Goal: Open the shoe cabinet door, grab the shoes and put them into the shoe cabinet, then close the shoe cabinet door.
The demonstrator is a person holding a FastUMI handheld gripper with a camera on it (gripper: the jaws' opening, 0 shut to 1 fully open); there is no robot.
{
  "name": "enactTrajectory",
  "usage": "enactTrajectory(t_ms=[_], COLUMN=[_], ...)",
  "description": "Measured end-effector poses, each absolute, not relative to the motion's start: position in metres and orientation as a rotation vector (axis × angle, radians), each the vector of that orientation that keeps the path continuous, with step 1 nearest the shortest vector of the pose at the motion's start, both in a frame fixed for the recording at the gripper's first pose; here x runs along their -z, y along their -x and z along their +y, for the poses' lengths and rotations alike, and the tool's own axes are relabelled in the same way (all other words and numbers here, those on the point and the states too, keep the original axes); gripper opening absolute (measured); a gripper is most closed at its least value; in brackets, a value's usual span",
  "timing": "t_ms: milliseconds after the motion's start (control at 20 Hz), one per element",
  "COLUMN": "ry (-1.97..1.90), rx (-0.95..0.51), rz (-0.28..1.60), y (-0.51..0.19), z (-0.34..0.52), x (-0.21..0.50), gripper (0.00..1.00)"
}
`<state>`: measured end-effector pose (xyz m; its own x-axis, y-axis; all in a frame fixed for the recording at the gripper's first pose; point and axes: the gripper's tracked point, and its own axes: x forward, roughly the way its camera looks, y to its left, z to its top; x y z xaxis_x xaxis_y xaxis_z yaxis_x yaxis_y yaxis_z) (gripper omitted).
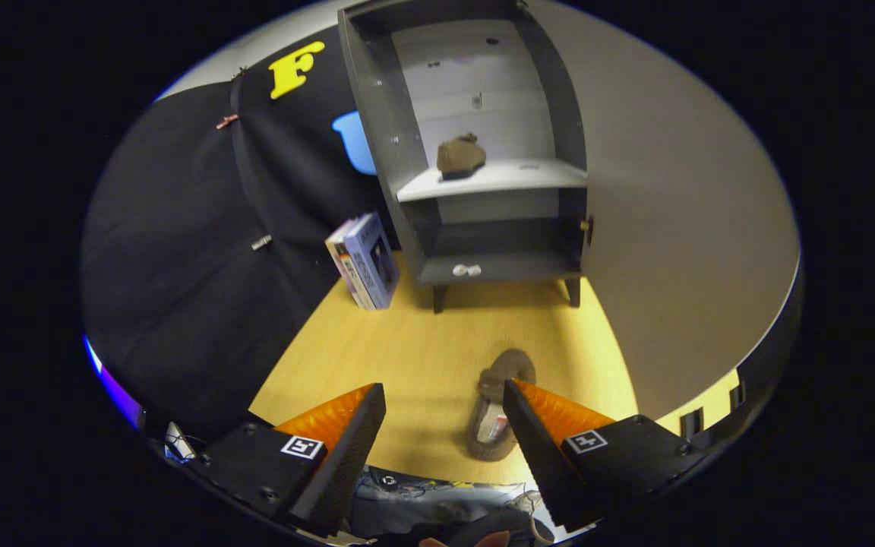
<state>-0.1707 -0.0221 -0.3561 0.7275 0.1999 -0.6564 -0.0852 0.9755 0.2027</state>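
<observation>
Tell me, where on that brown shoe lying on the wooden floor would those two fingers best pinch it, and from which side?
Probably across the side walls by the opening, coming down from above. The shoe lies sole-down on the floor, lengthwise away from the gripper, next to its right finger, so the open fingers could straddle its narrow width after shifting slightly right. Its mate already sits on the cabinet shelf.

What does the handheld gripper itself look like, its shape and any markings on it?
The gripper has two wedge-shaped fingers that taper to points, with textured inner faces. Each sits on a flat black block fixed with screws, and each block carries a small square black-and-white tag. The fingers stand open with nothing between them.
</observation>
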Motion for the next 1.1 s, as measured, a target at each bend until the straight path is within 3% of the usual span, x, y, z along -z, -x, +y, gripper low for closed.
enactTrajectory(t_ms=[700, 800, 850, 950, 1050, 1100], ry=[-0.218, -0.215, -0.207, -0.176, -0.118, -0.092], rx=[-0.009, 0.031, 0.046, 0.088, 0.131, 0.157], rz=[0.952, 0.925, 0.908, 0.847, 0.799, 0.774], y=[0.122, 0.102, 0.096, 0.075, 0.059, 0.053], z=[-0.025, -0.029, -0.03, -0.033, -0.04, -0.045], x=[0.543, 0.561, 0.566, 0.574, 0.581, 0.583], gripper=[0.99, 0.92, 0.81, 0.75, 0.75, 0.69])
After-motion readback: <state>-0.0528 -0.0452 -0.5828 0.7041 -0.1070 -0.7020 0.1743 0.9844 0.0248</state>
